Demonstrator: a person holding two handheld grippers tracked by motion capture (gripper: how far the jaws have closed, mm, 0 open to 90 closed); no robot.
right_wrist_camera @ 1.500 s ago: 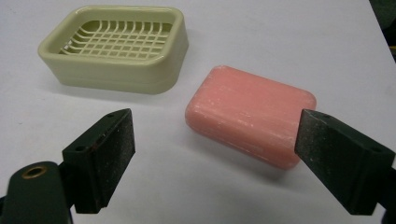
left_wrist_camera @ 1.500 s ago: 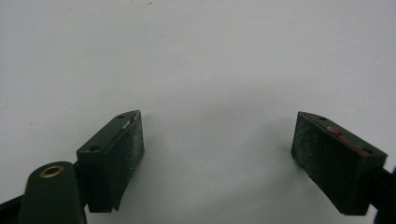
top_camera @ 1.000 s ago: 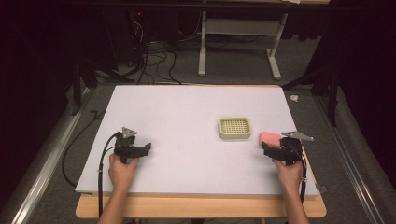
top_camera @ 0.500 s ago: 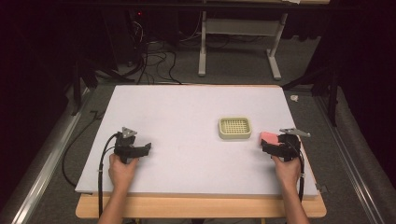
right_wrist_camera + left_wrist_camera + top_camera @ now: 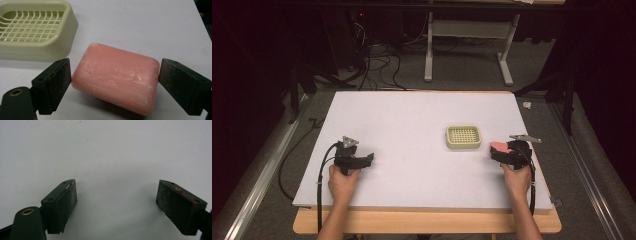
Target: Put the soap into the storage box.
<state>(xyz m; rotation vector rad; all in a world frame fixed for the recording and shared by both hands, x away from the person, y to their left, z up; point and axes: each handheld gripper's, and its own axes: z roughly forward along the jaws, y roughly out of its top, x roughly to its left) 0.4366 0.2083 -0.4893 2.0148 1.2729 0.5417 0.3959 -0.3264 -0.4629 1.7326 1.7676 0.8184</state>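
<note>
Right tool (image 5: 113, 82) straddles unmarked pink soap (image 5: 116, 76).

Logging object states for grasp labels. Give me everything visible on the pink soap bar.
The pink soap bar is a rounded rectangular block, matte and waxy, with whitish scuffs. It lies flat on the white table, just right of the cream slotted soap dish, not in it. The right tongs bracket its two short ends, with both pads at or very near them; firm contact cannot be confirmed. In the high view it peeks out ahead of the tongs.

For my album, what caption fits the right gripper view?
Right tool straddling a pink soap bar beside an empty cream soap dish.
</note>
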